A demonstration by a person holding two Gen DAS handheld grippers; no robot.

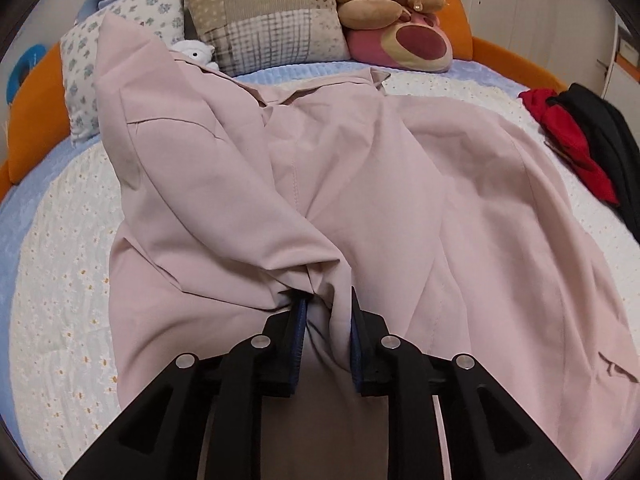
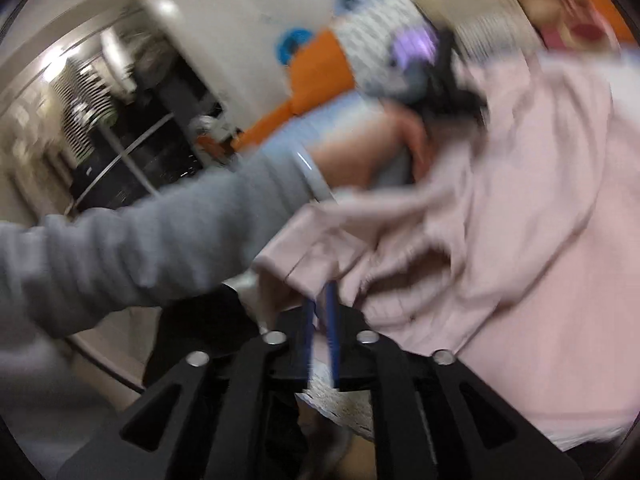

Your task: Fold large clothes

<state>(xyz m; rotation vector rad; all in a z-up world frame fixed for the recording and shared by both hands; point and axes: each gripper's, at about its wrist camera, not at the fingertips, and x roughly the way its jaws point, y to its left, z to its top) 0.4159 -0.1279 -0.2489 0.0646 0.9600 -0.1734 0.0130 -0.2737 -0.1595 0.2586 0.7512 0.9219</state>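
Lying across the bed (image 1: pixel 52 240), the pink garment (image 1: pixel 400 184) covered most of the daisy-print cover, one sleeve folded over its middle. The left gripper (image 1: pixel 326 312) stood over the lower part of the garment with its jaws slightly parted and a fold of the pink cloth between the blue pads; whether the pads pressed on it could not be told. The right gripper (image 2: pixel 320 308), blurred in its own view, had its jaws narrowly apart at a cuff edge of the garment. A grey sleeve (image 2: pixel 140 248) reached across. Pillows (image 1: pixel 260 20), plush toys (image 1: pixel 396 12) and red and black clothes (image 1: pixel 580 148) lay beyond.
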